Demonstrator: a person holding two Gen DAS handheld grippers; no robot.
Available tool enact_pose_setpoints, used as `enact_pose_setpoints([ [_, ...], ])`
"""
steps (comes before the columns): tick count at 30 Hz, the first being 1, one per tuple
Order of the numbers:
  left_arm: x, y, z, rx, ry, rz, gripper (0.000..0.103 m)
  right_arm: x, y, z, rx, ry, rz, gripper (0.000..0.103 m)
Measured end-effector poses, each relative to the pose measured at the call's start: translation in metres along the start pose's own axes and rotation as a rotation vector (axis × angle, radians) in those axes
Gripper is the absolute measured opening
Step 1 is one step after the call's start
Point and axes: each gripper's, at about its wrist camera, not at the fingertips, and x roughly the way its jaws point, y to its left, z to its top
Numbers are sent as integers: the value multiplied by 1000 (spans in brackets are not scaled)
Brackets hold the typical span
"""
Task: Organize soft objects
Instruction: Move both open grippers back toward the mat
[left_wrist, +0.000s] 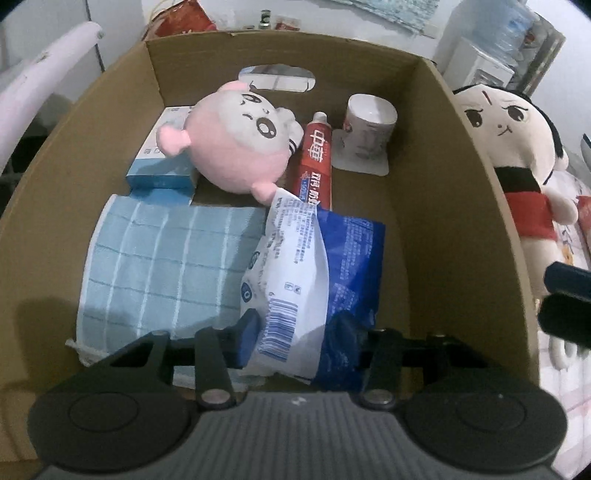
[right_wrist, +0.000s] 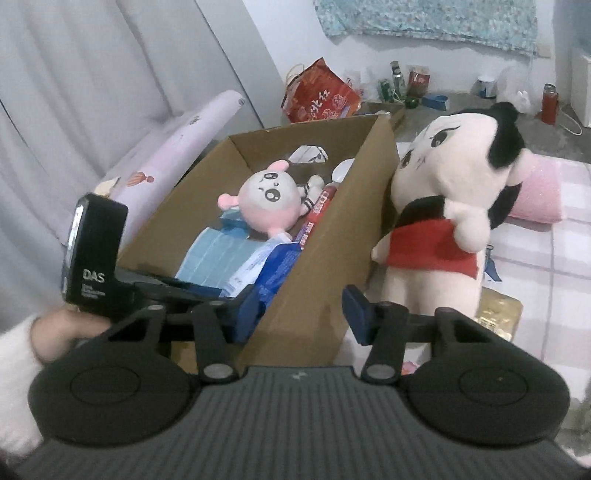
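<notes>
Left gripper (left_wrist: 295, 332) is clamped on the blue-and-white packet (left_wrist: 314, 266), low inside the cardboard box (left_wrist: 454, 206), over the blue towel (left_wrist: 166, 258). Right gripper (right_wrist: 301, 310) is half-open and empty, its jaws straddling the near box corner; the big plush doll (right_wrist: 443, 206) stands outside, against the box wall. Risks for you: letting go while the packet leans on the towel edge may let it slide onto the toothpaste (left_wrist: 316, 162); swinging right toward the doll could clip the wall and shift the box, toppling the cup (left_wrist: 369, 125) or pink plush (left_wrist: 240, 140)
</notes>
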Motion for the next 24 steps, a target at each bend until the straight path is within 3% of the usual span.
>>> enact_pose_setpoints([
  [3,-17,-5,-8,22,-23,25,49,-7,-5,2,15,-31,18,49],
  [7,-82,-31,-34,131,-235,103,53,-45,-32,-3,-53,-109,-58,50],
  [9,-112,-50,-51,167,-310,58,55,-63,-57,-9,-62,-129,-104,50],
  [12,-133,-83,-72,191,-349,-73,55,-84,-100,-22,4,-152,-149,50],
  [15,-130,-125,-90,238,-360,-166,55,-107,-138,-38,79,-179,-189,51],
  [19,-100,-182,-101,340,-375,-165,55,-130,-181,-64,123,-202,-222,56],
  [22,-68,-207,-98,308,-364,-186,55,-133,-208,-83,148,-197,-230,62],
  [24,-45,-216,-95,270,-361,-180,55,-136,-217,-92,88,-160,-155,75],
])
